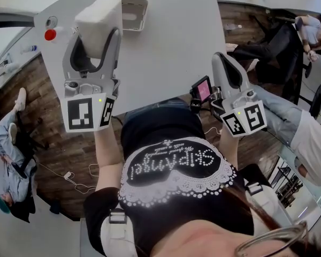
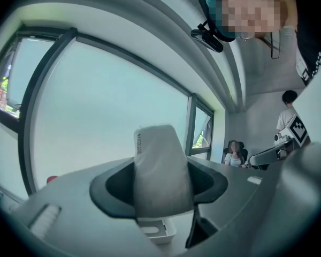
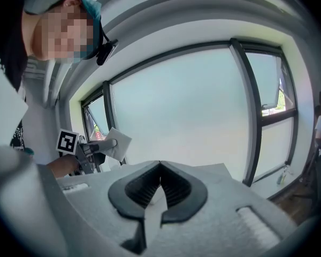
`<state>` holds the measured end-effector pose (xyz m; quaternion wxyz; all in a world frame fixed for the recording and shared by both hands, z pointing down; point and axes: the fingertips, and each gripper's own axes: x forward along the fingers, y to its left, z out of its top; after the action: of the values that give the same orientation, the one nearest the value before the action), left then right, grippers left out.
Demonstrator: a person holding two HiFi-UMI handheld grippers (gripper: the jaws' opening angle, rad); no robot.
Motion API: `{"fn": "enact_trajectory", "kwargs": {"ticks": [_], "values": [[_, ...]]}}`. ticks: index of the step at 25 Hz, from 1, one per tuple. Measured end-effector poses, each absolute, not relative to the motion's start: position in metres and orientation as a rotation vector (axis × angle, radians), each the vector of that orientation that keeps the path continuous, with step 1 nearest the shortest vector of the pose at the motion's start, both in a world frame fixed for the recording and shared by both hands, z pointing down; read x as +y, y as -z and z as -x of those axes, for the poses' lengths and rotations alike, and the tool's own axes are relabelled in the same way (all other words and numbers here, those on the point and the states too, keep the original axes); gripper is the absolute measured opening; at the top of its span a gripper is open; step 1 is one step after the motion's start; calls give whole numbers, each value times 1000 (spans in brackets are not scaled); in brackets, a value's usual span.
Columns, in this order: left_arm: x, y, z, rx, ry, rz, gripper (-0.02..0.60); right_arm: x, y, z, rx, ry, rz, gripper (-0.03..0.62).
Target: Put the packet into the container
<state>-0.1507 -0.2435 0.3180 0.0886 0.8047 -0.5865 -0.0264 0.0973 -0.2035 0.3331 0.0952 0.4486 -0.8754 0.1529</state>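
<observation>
Packet (image 1: 99, 15) in left gripper (image 1: 96, 36), near container (image 1: 141, 8)

Open tabletop (image 1: 171, 58) beside the container (image 1: 140, 8), red button (image 1: 50, 35) at left edge

White table (image 1: 171, 52), with a red knob (image 1: 50, 35) near its left edge. Small pink-lit screen (image 1: 203, 90) at the table's near edge. Wooden floor (image 1: 59, 154), white cable (image 1: 69, 175) lying on it. Large window (image 2: 107, 116). Seated person (image 2: 234, 153) by the far wall.

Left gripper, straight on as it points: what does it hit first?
Looks free, probably: the left gripper, shut on the packet, points level above the table; the container sits below that line. Depth is unclear.
</observation>
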Motion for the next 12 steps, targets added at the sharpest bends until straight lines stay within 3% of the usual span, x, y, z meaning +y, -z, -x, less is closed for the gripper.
{"fn": "enact_trajectory", "kwargs": {"ticks": [12], "values": [[-281,-350,146,-1698,25,-2374,270,-215,-345,-95,-2569,-492,-1321,3]]}}
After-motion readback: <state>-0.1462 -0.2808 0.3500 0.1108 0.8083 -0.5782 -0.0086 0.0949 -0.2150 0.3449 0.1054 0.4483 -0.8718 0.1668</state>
